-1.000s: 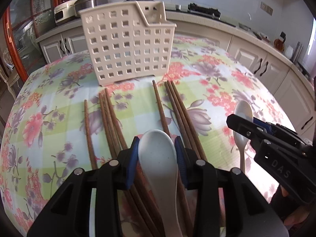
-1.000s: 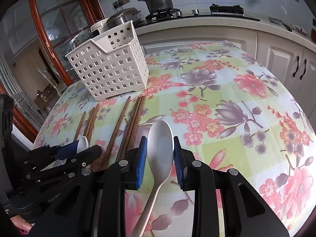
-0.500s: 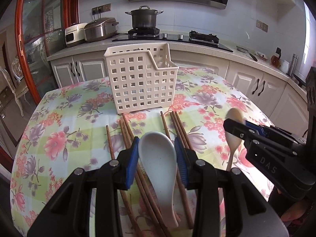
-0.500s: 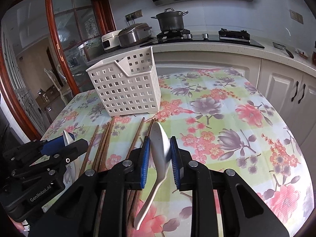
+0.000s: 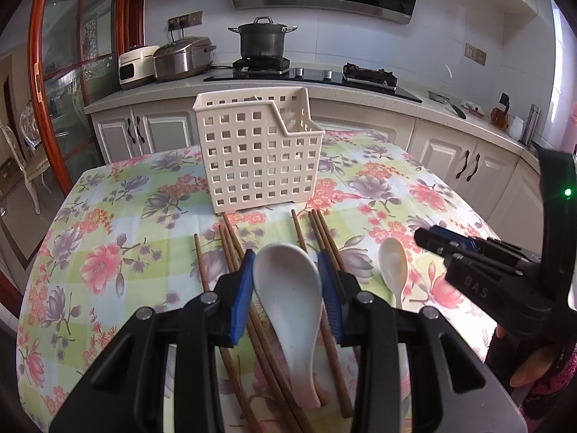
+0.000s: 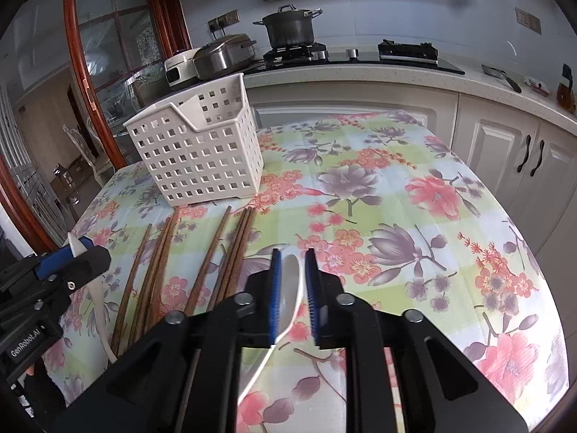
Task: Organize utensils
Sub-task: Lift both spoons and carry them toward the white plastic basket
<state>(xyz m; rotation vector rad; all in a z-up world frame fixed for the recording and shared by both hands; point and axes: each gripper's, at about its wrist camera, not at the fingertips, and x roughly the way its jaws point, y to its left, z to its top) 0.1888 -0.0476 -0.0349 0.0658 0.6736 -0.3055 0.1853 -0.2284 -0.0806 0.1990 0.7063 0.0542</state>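
Note:
My left gripper point(image 5: 286, 281) is shut on a white ceramic spoon point(image 5: 292, 303), held above the table. My right gripper point(image 6: 291, 270) is shut on a second white spoon point(image 6: 290, 296), turned edge-on with its handle hanging down. The right gripper also shows in the left wrist view point(image 5: 429, 243), with its spoon point(image 5: 393, 265) beside it. The left gripper shows in the right wrist view point(image 6: 77, 252). Several brown wooden chopsticks point(image 5: 230, 241) point(image 6: 205, 263) lie on the floral tablecloth in front of a white perforated utensil basket point(image 5: 258, 158) point(image 6: 202, 155) that stands upright.
The table point(image 6: 414, 216) has a flowered cloth and rounded edges. Behind it runs a kitchen counter point(image 5: 360, 90) with a pot, rice cookers and a hob. White cabinets point(image 6: 523, 151) stand right, a wood-framed glass door point(image 5: 47, 90) left.
Both grippers have risen and pulled back from the table with their spoons. The right spoon has turned from flat to edge-on. The basket now looks farther and lower.

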